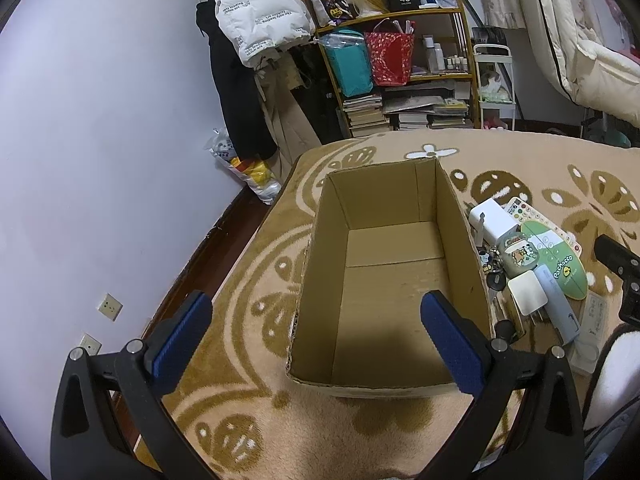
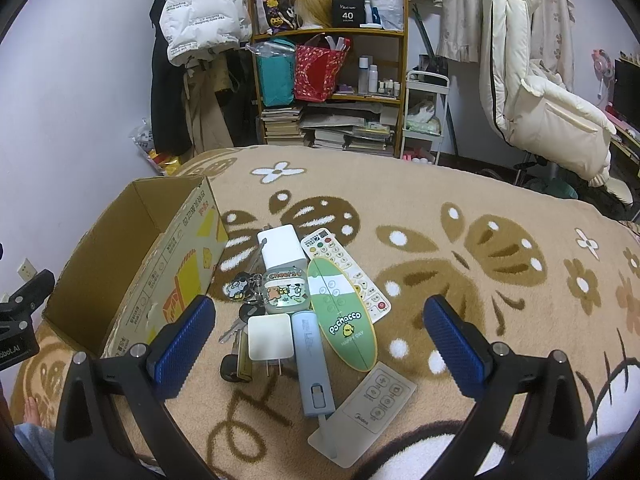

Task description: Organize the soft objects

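An open, empty cardboard box stands on the patterned blanket; it also shows at the left of the right wrist view. My left gripper is open and empty, held over the box's near end. Right of the box lies a pile of small items: a white charger, a blue power bank, a green Pochacco case, a cartoon earbud case, keys and two remotes. My right gripper is open and empty above this pile.
The beige blanket covers the bed. Behind it stand a shelf with bags and books, hanging coats and a white chair. The wall and floor edge lie left of the bed.
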`<control>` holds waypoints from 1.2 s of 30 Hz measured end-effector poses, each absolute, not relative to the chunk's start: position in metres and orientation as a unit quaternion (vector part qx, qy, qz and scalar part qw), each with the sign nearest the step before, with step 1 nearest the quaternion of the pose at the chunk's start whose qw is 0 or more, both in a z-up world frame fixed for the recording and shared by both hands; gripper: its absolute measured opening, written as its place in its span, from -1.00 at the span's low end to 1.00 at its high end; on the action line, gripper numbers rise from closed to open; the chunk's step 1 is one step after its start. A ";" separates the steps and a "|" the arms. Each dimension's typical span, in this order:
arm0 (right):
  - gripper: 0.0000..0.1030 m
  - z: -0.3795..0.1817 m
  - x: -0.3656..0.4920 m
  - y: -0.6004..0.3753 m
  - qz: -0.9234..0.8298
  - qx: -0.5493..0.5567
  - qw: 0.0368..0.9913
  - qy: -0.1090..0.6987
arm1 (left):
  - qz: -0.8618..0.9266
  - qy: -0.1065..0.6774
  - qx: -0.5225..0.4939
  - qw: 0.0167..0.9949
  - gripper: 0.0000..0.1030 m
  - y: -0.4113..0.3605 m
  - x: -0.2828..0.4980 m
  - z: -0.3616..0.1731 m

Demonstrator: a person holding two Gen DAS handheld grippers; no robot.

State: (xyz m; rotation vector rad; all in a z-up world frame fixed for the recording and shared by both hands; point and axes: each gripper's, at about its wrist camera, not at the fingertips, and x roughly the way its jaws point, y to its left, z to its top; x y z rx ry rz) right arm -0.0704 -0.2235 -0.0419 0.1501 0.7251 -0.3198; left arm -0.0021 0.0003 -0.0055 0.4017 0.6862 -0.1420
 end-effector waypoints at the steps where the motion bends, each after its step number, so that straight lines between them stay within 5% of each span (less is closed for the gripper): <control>1: 1.00 -0.042 -0.070 -0.224 -0.155 0.073 0.920 0.353 | -0.069 0.334 0.195 0.920 1.00 0.000 -0.002 -0.006; 36: 1.00 -0.042 -0.072 -0.225 -0.152 0.076 0.918 0.359 | -0.059 0.346 0.230 0.908 1.00 -0.007 0.002 -0.016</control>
